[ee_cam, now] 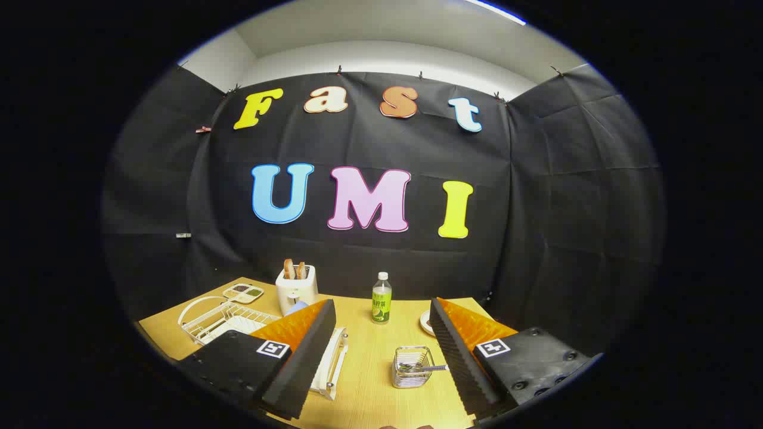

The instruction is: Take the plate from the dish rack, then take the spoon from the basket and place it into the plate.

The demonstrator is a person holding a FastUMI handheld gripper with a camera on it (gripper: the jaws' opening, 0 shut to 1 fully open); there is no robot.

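Note:
My gripper (pixel 381 308) is open, held above the near part of a wooden table (pixel 363 393), with nothing between its fingers. A small wire basket (pixel 411 368) stands on the table between the fingers, closer to the right one. A spoon (pixel 424 368) lies in it, handle pointing right. The white wire dish rack (pixel 222 319) stands to the left, partly hidden behind the left finger (pixel 298 357). Something white and flat, probably the plate (pixel 238 326), rests inside the rack.
A white toaster (pixel 296 287) with toast stands behind the rack, next to a small divided dish (pixel 243 292). A green-labelled bottle (pixel 381 298) stands mid-table beyond the fingers. A white round object (pixel 425 322) peeks from behind the right finger. Black cloth walls close the table's back and sides.

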